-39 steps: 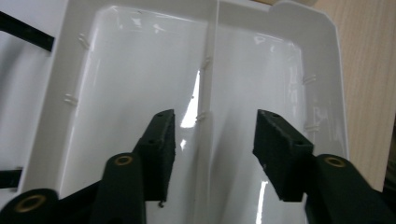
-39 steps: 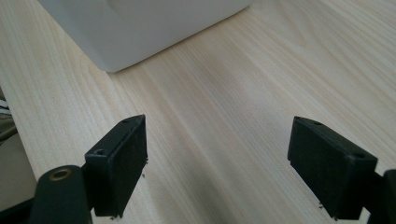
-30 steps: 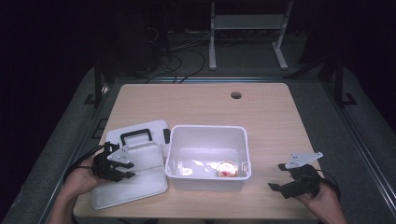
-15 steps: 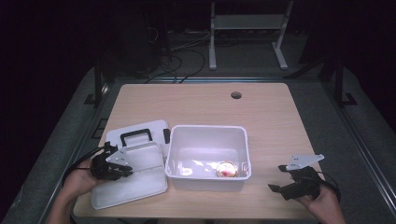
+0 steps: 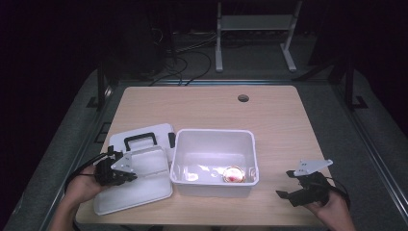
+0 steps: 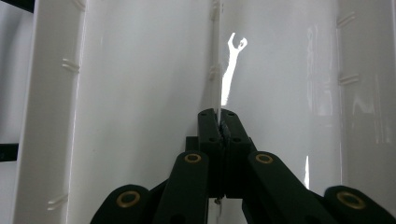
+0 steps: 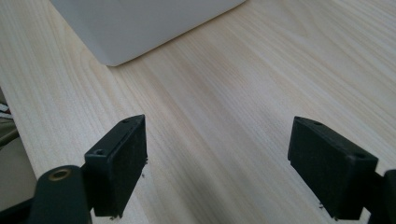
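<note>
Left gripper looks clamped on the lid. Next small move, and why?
Probably lift the white lid a little off the table. The left gripper has just closed, pinching the lid's thin rib; the open tub sits beside it. The right gripper is open over bare wood.

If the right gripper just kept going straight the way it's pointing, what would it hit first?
Most likely the white bin. The right gripper, jaws open, points low across bare table toward the bin's near corner. Depth is unclear, so it might scrape the tabletop first.
</note>
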A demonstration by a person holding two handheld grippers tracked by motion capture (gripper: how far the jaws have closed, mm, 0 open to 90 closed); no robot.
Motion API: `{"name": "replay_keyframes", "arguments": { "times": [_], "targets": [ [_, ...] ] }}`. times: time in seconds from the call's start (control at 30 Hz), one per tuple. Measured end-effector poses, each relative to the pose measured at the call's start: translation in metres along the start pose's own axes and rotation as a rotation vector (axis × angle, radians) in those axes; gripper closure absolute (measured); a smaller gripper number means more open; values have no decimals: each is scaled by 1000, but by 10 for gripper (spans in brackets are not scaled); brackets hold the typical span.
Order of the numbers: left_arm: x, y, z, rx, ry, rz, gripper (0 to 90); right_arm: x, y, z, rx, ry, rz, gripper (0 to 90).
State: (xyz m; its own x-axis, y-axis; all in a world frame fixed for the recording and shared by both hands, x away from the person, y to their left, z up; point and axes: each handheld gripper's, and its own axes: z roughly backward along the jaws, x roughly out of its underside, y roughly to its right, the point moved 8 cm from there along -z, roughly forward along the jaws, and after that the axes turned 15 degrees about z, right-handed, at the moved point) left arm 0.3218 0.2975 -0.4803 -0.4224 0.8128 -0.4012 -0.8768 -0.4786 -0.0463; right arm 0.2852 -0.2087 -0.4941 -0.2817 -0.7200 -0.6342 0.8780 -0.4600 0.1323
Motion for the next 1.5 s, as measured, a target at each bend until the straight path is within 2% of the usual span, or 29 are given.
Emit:
{"name": "replay_keyframes", "arguments": {
  "times": [0.13, 0.3, 0.57, 0.73, 0.83, 1.03, 1.13, 1.37, 1.5],
  "targets": [
    [-2, -1, 6, 5, 3, 5, 893, 0, -1, -1, -4, -2, -3, 192],
    [-1, -2, 24, 22, 16, 15, 893, 2, -1, -3, -9, -3, 0, 191],
    [-3, -5, 62, 37, 34, 15, 892, 2, -1, -6, -11, -14, 4, 184],
    [-13, -6, 85, 60, 55, 10, 893, 1, -1, -6, -10, -14, 2, 182],
    [-23, -6, 98, 60, 67, 7, 893, 2, 0, -6, -9, -13, -2, 179],
    [-54, -2, 115, 104, 101, -2, 893, 2, 0, -5, -7, -8, -4, 176],
    [-71, 2, 119, 134, 120, -3, 893, 2, 1, -4, -5, -7, -6, 176],
    [-110, 12, 118, 152, 104, -45, 893, 3, 1, -4, -4, 0, -9, 174],
    [-128, 17, 116, 165, 115, -60, 892, 4, 1, -4, -4, -3, -11, 169]
  ]
}}
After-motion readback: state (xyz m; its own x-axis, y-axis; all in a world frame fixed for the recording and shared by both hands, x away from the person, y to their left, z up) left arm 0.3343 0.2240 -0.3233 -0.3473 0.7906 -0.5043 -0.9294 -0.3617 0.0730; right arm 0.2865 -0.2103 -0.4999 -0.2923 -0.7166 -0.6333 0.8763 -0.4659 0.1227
